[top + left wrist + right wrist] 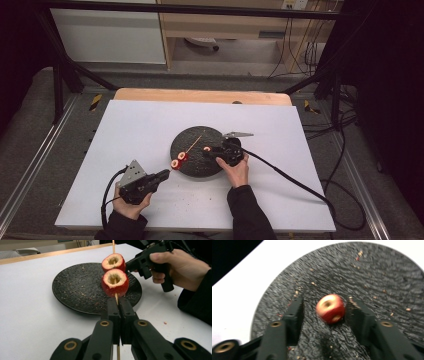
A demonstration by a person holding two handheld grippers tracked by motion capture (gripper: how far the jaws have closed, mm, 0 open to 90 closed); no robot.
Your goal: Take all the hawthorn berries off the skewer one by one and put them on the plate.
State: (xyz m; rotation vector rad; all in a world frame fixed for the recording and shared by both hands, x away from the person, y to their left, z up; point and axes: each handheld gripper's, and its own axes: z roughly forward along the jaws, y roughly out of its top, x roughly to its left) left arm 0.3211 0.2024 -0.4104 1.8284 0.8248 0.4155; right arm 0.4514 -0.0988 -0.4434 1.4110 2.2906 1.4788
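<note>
white table point(140, 125); left gripper point(164, 174) jaws clenched on skewer point(116, 298), right gripper point(213, 151) jaws released.

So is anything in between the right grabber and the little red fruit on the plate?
No. The right gripper has its jaws open on either side of the loose cored red fruit on the black plate, with nothing visible between them.

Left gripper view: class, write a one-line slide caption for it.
Left claw shut on a wooden skewer threaded with two cored red fruits, held over a dark round plate.
</note>
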